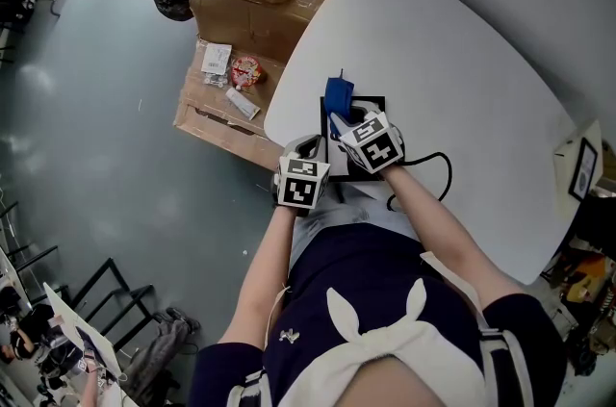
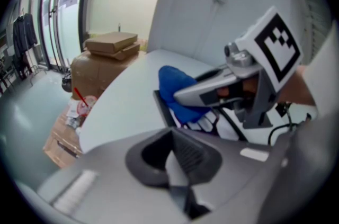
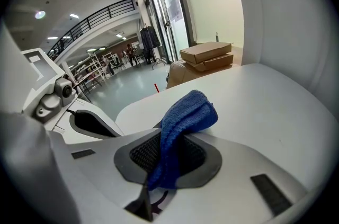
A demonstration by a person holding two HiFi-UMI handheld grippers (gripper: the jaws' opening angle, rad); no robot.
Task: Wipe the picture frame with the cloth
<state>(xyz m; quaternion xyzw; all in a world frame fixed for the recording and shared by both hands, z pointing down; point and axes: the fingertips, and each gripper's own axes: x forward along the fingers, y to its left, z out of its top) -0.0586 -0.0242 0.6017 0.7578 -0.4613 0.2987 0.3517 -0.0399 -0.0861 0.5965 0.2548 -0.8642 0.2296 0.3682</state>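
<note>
Frame [image 1: 372, 99] mostly hidden under right gripper [image 1: 340, 122], cloth [image 1: 337, 93].

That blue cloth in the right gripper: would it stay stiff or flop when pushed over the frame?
Likely floppy: the cloth folds and droops over the right gripper where its jaws pinch it. Probably light, since the free end stands in a soft bunch. Its nubby weave should drag rather than slip on the picture frame.

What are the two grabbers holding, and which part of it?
The right gripper pinches the blue cloth by its near end; the rest pokes out ahead. The left gripper seems to clamp the picture frame by its near corner.
</note>
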